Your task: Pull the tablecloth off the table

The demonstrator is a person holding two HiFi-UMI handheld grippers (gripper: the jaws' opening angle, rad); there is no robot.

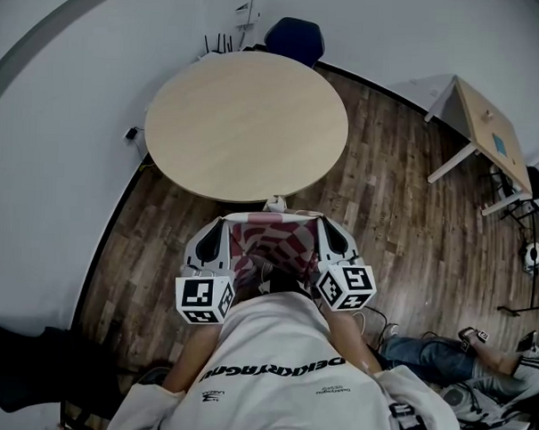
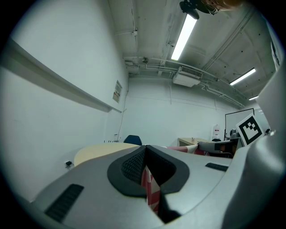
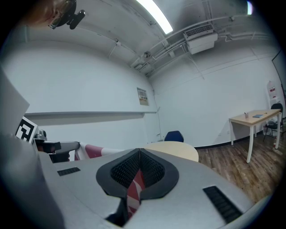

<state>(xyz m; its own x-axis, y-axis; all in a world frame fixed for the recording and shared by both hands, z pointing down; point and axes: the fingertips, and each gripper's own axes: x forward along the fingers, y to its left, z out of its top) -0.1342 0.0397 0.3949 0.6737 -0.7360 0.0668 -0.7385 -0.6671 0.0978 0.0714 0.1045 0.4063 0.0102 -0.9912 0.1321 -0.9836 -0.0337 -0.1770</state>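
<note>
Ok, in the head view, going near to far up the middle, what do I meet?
shirt → cloth → round table → blue chair

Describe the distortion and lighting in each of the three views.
Head view: fisheye curves the wall, the corners darken, and the table is evenly lit. Left gripper view: a round black border, with a bright tube light overhead. Right gripper view: the same border, and a light strip blown white.
</note>
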